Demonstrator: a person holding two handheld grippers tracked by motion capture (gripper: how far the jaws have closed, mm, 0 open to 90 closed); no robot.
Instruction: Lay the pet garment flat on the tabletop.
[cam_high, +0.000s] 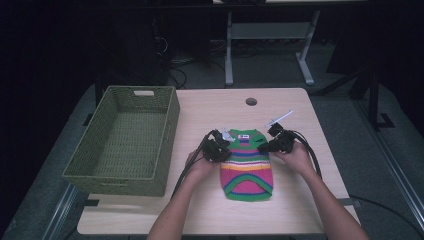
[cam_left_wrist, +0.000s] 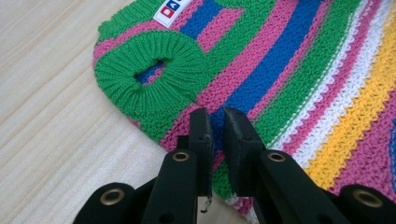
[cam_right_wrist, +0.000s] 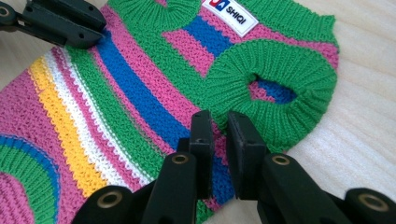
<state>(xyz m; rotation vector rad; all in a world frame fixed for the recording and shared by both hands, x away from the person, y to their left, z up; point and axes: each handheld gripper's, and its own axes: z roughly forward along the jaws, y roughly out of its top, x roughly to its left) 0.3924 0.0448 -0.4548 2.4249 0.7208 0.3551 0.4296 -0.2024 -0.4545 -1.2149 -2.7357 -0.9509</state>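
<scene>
Now the little striped sweater (cam_high: 247, 162) lies flat on the wooden table (cam_high: 295, 210), near the green basket (cam_high: 125, 140). Left gripper (cam_left_wrist: 217, 122) pinches its left edge, jaws nearly together on the knit. Right gripper (cam_right_wrist: 219, 125) pinches the right edge the same way.

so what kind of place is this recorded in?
Probably a lab or data-collection workspace, not a home. A light wood table with a cable hole stands on grey carpet, another desk frame and loose cables sit behind it in a dark room, and a staged striped sweater lies beside a green basket.
</scene>
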